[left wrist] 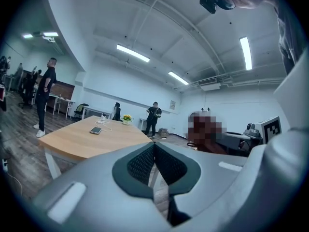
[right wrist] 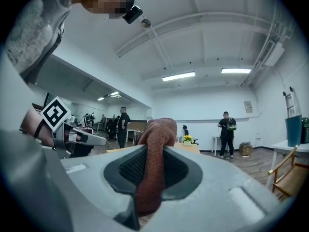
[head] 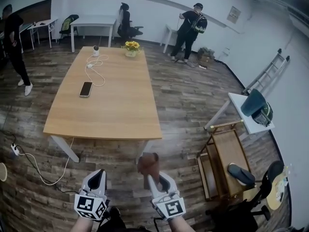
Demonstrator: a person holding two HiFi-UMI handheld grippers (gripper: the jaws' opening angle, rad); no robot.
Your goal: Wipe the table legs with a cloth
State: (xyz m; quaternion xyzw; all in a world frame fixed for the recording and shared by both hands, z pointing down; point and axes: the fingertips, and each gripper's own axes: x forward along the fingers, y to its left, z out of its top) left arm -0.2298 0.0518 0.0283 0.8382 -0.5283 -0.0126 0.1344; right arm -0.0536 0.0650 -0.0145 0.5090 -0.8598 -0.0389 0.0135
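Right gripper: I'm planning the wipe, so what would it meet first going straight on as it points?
Beyond the cloth in the right gripper, probably the near edge of the table; depth is unclear.

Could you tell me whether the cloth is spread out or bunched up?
Bunched up: the cloth sits as a narrow wad clamped between the right gripper's jaws.
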